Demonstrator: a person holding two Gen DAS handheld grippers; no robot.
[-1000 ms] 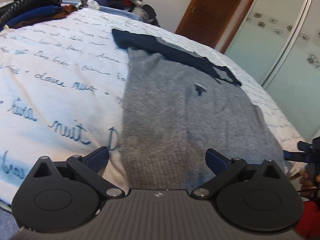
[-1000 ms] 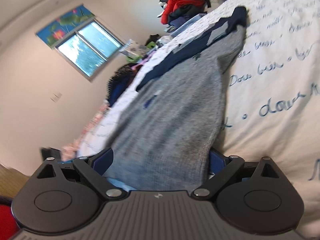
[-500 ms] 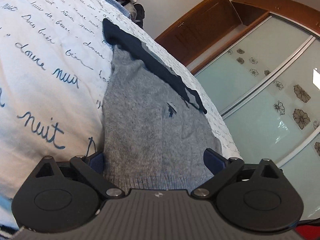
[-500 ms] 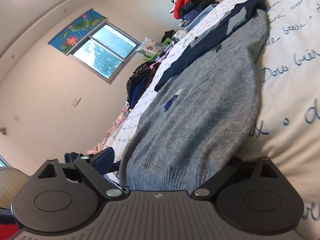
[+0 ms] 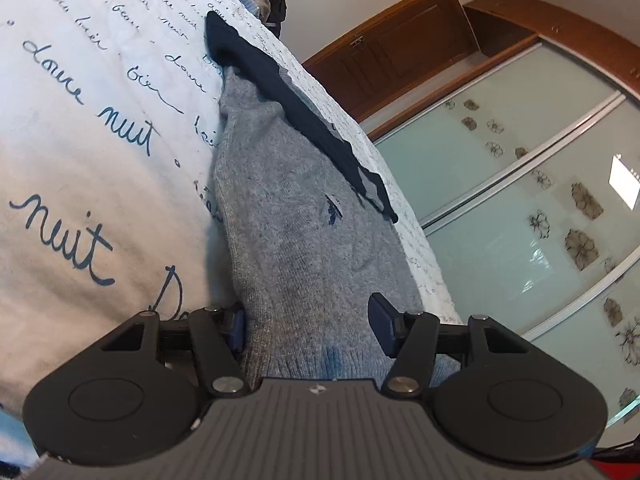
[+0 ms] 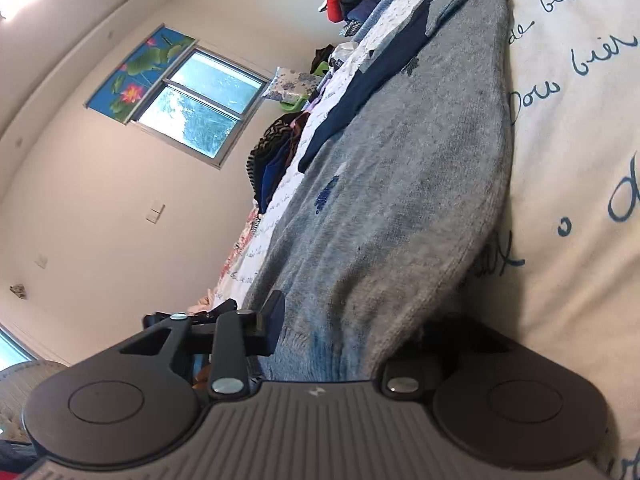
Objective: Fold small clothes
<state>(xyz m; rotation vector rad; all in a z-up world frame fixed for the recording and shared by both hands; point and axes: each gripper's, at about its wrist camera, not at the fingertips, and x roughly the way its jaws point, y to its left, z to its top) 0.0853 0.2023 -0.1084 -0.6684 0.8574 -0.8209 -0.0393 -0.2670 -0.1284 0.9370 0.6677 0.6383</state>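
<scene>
Grey sweater (image 5: 304, 216) with navy collar lies flat on the script-printed bedspread (image 5: 80, 160). Its hem sits between the spread fingers of the left gripper (image 5: 308, 328) and of the right gripper (image 6: 348, 332), neither pinching it

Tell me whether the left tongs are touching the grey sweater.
Touching. In the left wrist view, the left tongs straddle the grey sweater hem, with the knit pressed against the left finger pad.
</scene>
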